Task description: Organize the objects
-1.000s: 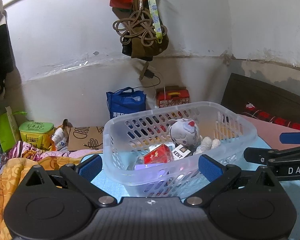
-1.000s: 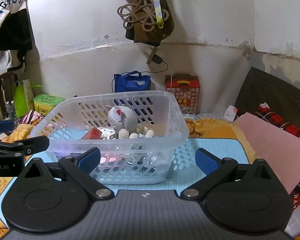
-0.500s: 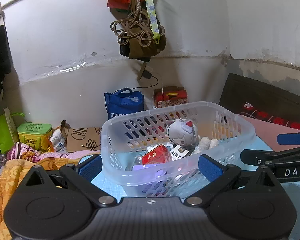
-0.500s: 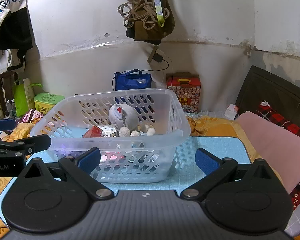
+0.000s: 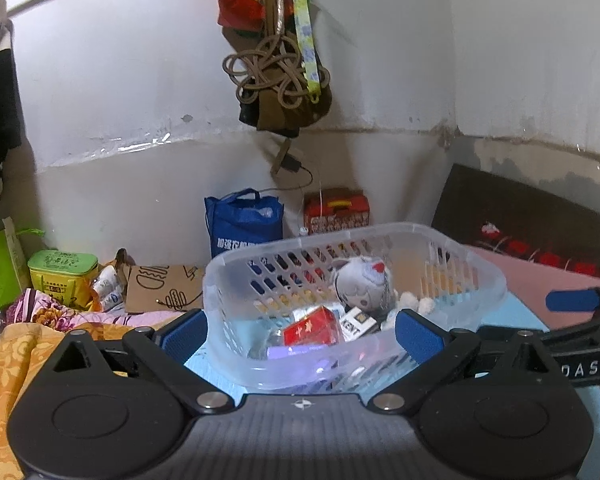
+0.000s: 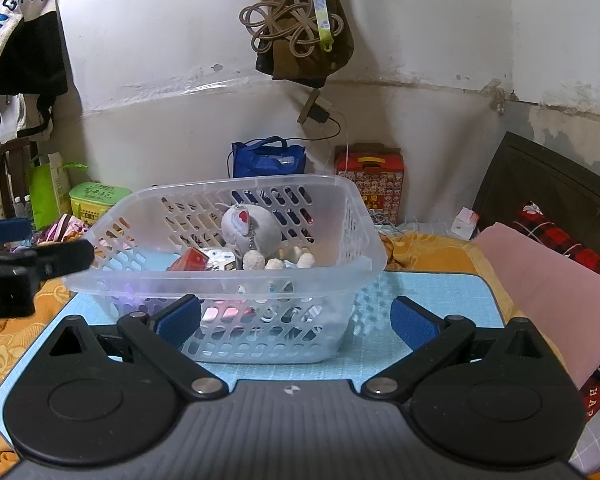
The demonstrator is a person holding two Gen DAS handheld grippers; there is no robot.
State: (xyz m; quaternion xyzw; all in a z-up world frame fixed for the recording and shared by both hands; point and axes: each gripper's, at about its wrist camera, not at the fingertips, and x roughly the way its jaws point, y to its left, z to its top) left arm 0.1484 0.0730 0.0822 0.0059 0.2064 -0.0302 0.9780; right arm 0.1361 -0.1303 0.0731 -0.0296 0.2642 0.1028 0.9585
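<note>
A translucent slotted basket stands on a light blue mat. In it lie a grey plush toy, a red cigarette pack and a white KENT pack. My left gripper is open, its blue pads on either side of the basket's near left corner. My right gripper is also open, in front of the basket's near wall. Each gripper shows in the other's view: the right gripper to the basket's right, the left gripper at its left rim.
Against the wall stand a blue bag, a red patterned box, a green tin and a cardboard piece. Orange bedding lies left, a pink blanket right. Cords and bags hang above.
Both grippers stay open and have only drifted a little. In the right wrist view the left gripper's tip has risen to the basket's rim. Nothing in the basket has moved.
</note>
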